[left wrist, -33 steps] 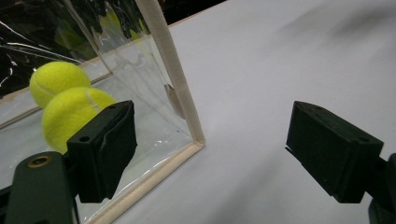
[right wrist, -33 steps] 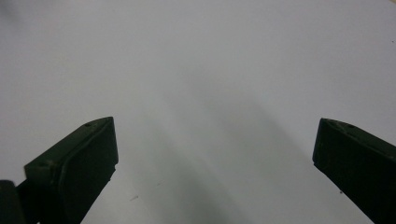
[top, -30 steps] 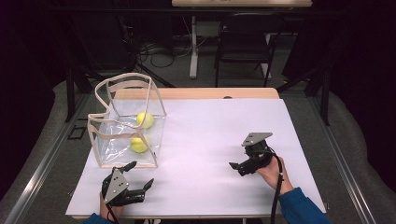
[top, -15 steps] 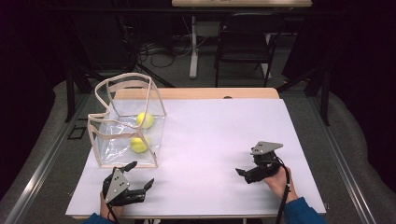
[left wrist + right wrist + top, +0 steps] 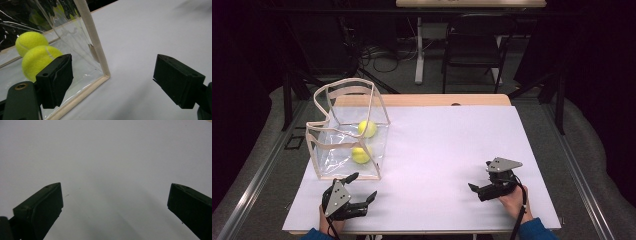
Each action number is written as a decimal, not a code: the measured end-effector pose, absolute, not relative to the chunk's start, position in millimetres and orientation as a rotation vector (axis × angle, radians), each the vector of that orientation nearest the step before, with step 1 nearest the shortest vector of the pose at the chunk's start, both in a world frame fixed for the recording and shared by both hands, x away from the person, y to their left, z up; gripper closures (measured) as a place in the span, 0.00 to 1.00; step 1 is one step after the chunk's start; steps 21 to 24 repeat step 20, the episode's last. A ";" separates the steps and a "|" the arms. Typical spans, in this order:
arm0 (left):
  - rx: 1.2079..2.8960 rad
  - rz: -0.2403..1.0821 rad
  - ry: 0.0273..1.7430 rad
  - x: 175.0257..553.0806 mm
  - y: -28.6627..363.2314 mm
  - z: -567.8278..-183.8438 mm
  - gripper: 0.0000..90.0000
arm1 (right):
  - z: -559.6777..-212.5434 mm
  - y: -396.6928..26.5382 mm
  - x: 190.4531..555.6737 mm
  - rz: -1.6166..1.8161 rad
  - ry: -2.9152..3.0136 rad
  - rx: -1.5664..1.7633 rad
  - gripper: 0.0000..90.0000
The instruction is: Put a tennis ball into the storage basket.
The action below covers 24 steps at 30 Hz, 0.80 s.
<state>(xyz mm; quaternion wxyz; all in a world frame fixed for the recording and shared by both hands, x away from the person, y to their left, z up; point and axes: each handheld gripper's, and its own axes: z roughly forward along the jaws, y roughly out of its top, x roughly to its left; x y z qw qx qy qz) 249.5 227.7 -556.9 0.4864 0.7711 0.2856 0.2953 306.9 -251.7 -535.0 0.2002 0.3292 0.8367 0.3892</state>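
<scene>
left gripper [image 5: 362, 187]: jaws wide apart, empty, just beside the clear plastic bag with beige trim [image 5: 379, 125] | two fuzzy yellow tennis balls [image 5: 360, 154] sit inside it | right gripper [image 5: 479, 179]: spread, empty, low over white table [image 5: 447, 145], well apart

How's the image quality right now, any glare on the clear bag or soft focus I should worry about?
High view: table brightly lit, surroundings dark; clear bag shows mild sheen, both tennis balls readable. Left gripper view: white glare streaks on the bag's plastic, near jaws slightly soft, balls sharp enough. Right gripper view: open jaws soft-edged, with a faint soft shadow between them on the plain white surface.
</scene>
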 end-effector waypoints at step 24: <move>1.889 0.722 0.703 250.5 226.6 -557.8 0.18 | -548.1 -272.2 288.1 1.117 2.261 0.989 0.00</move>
